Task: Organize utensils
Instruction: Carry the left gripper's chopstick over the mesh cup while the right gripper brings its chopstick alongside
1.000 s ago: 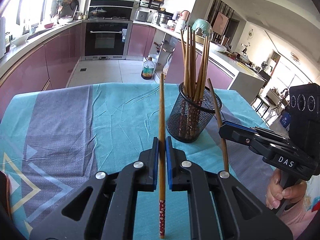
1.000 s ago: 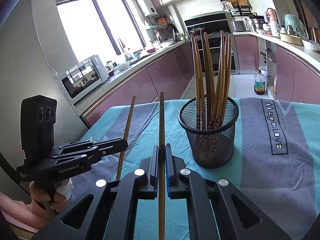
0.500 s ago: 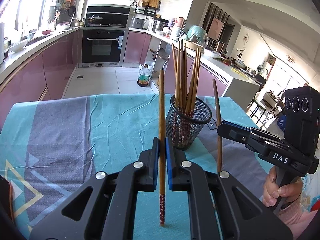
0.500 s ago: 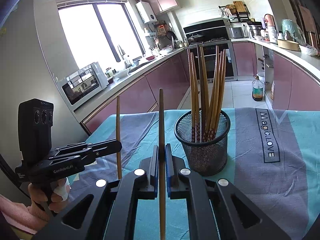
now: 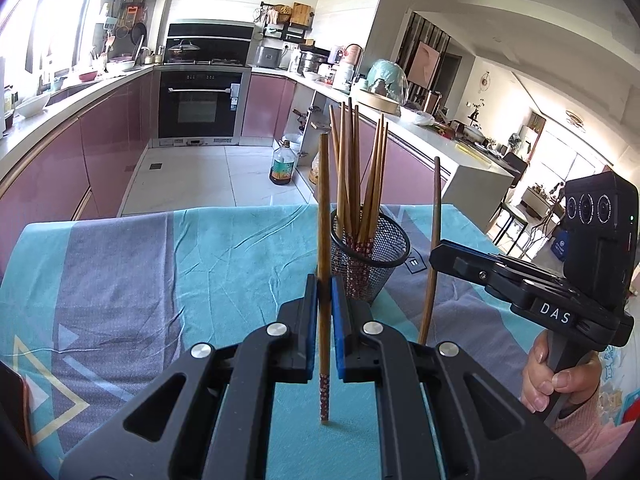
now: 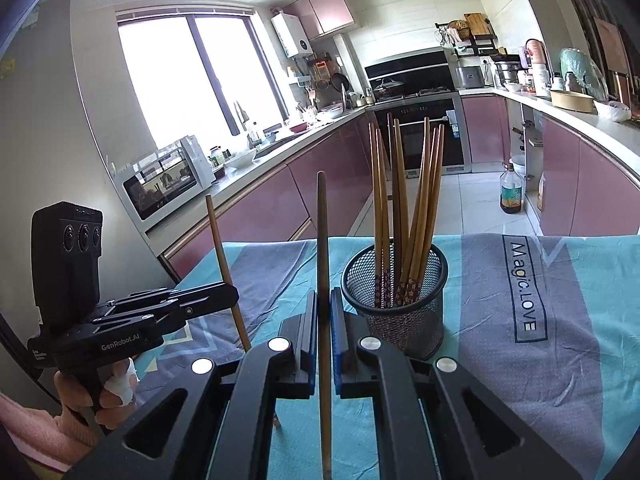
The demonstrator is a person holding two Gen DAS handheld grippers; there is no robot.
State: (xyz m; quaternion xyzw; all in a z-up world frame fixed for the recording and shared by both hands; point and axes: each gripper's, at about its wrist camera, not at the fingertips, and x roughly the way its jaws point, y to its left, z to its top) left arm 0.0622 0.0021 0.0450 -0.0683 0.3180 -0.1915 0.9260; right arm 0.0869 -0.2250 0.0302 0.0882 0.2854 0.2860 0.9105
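A black mesh cup (image 5: pixel 370 258) with several wooden chopsticks stands on the teal and grey tablecloth (image 5: pixel 160 264); it also shows in the right wrist view (image 6: pixel 398 300). My left gripper (image 5: pixel 325 292) is shut on one upright chopstick (image 5: pixel 323 208), left of and nearer than the cup. My right gripper (image 6: pixel 324 308) is shut on another upright chopstick (image 6: pixel 322 232), left of the cup. The right gripper and its chopstick (image 5: pixel 434 236) show at the right in the left wrist view. The left gripper's chopstick (image 6: pixel 224 268) shows at the left in the right wrist view.
Pink kitchen cabinets and an oven (image 5: pixel 200 108) stand beyond the table's far edge. An oil bottle (image 5: pixel 281 164) sits on the floor. A microwave (image 6: pixel 164 182) sits on the counter. The cloth carries the print "Magic.LOVE" (image 6: pixel 524 286).
Both grippers have pulled back and up from the cup, each still holding its chopstick upright. The cup looks smaller and farther than a second ago.
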